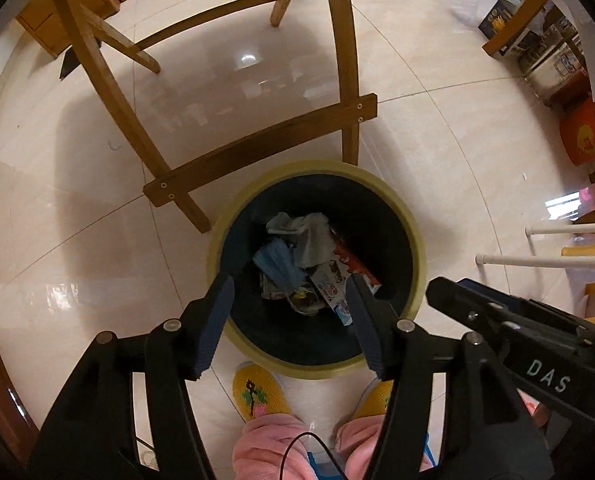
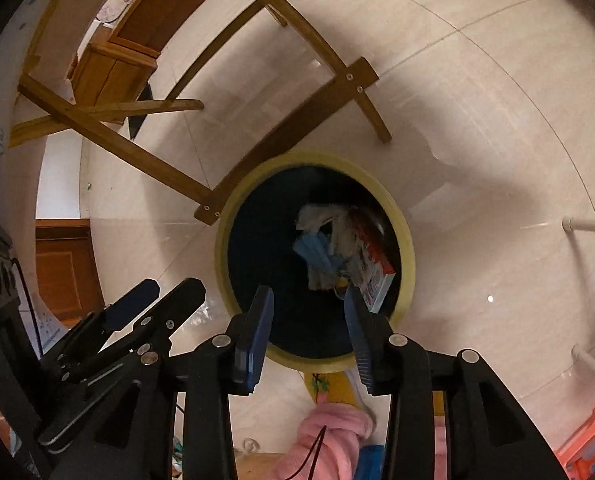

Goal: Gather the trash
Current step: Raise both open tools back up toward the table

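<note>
While both grippers hang over the bin, we see nothing between either pair of pads. Left gripper point(image 1: 289, 286): jaws apart, pointing straight down, empty. Right gripper point(image 2: 309, 300): jaws apart too, narrower gap, tilted steeply down, empty. In the left view the right gripper comes in from the lower right edge, just beside the left one; in the right view the left gripper shows at lower left.

Nearest below us: yellow slippers point(image 1: 259, 394) and pink trouser legs point(image 1: 269, 446) of the person, toes just beside the near rim of the bin. A thin black cable point(image 1: 297, 446) hangs in front of the legs.

Bin point(image 1: 415, 240): round, pale yellow-green rim, dark inside, standing on the floor. Trash lies at the bottom: a blue face mask point(image 1: 275, 264), crumpled grey-white paper point(image 1: 305, 236) behind it, a red-and-white box point(image 1: 355, 266) leaning at the right wall, printed wrappers point(image 1: 329, 286) in the middle. In the right view the same heap sits toward the right side of the bin.

Beyond the bin: wooden chair legs point(image 1: 259, 148) with a screwed crossbar, one leg touching or just beside the far rim — we cannot tell which. Glossy beige tile floor point(image 1: 437, 80) all around. White rods point(image 1: 537, 260) at right. Far right, boxes and clutter, too small to read.
</note>
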### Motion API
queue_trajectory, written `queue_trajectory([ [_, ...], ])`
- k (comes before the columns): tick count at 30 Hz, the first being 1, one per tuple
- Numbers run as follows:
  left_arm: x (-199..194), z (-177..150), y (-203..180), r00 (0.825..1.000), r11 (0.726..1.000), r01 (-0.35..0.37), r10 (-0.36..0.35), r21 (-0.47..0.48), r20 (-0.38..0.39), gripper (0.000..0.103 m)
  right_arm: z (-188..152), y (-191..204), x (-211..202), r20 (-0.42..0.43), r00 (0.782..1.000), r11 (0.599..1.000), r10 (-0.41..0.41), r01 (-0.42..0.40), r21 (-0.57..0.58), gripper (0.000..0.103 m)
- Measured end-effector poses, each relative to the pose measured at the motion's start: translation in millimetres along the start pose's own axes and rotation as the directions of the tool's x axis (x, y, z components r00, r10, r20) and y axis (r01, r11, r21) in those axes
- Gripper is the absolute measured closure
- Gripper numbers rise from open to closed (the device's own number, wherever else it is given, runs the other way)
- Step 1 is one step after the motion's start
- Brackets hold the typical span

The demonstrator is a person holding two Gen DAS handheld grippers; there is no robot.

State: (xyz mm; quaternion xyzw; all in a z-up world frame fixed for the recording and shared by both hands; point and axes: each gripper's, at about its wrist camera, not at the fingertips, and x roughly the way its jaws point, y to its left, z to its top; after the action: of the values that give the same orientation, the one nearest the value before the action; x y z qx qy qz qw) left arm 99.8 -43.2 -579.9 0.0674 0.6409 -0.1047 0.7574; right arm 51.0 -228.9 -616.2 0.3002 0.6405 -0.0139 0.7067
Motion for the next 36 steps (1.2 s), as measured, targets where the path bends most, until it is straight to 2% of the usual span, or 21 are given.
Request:
queue_trajectory([
  [6, -20.3, -1.5, 2.6, 1.000, 1.000, -0.002, 0.002, -0.011, 0.002, 0.048, -0.5, 5.4, -20.8, 0.026, 1.000, 1.000, -0.012, 0.013, -0.014, 0.065],
  [14, -83.7, -17.9, -5.8, 0.999, 0.999, 0.029, -0.030, -0.022, -0.026, 0.048, -19.0, 19.2, -85.5, 0.059, 0.998, 1.000, -0.014, 0.015, -0.018, 0.065],
  [21, -180.9, -20.7, -14.8, 0.998, 0.997, 0.070, -0.070, -0.022, -0.002, 0.047, -40.2, 44.6, -173.6, 0.100, 0.995, 0.997, -0.012, 0.019, -0.071, 0.065],
  [26, -257.4, -17.3, -19.7, 0.995, 0.996, 0.090, -0.089, -0.029, 0.038, 0.046, -53.7, 66.2, -250.7, 0.148, 0.989, 0.993, 0.005, 0.013, -0.116, 0.065],
  [31, -330.1, -13.9, -19.0, 0.991, 0.992, 0.114, -0.110, -0.046, 0.083, 0.045, -68.5, 88.6, -324.9, 0.212, 0.977, 0.987, 0.025, 0.009, -0.160, 0.055],
  [36, -399.4, -10.8, -14.2, 0.985, 0.991, 0.112, -0.101, -0.073, 0.143, 0.043, -82.3, 111.7, -395.6, 0.268, 0.962, 0.975, 0.060, 0.001, -0.220, 0.052],
])
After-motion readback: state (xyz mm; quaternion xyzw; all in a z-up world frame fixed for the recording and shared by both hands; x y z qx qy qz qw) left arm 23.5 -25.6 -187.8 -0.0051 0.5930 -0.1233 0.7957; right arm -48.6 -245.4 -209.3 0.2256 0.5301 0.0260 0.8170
